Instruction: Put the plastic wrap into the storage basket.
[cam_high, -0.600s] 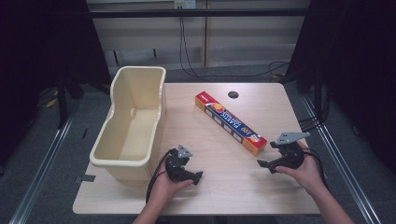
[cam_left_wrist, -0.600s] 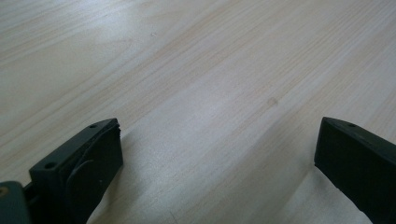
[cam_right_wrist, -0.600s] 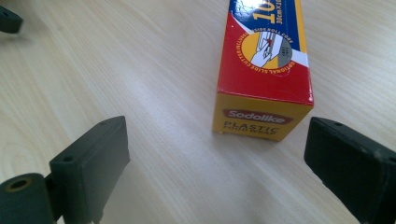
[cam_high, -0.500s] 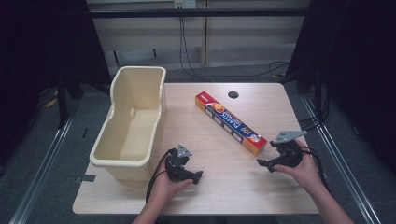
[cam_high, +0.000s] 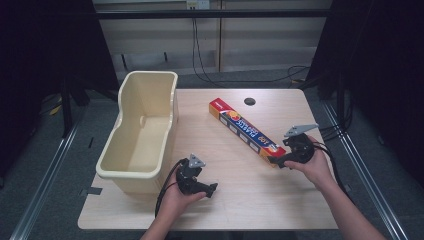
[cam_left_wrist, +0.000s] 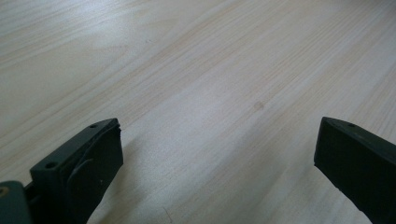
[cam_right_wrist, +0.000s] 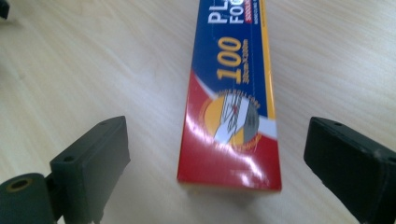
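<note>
Between wide right gripper (cam_right_wrist: 212, 154) jaws, flat wrap box (cam_right_wrist: 233, 102), long axis straight ahead (untouched).

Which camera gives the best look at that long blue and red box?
The right gripper view: the plastic food wrap box lies close up, its near end between the open right claw, print readable. The high view shows the whole box, small, lying diagonally on the table.
</note>
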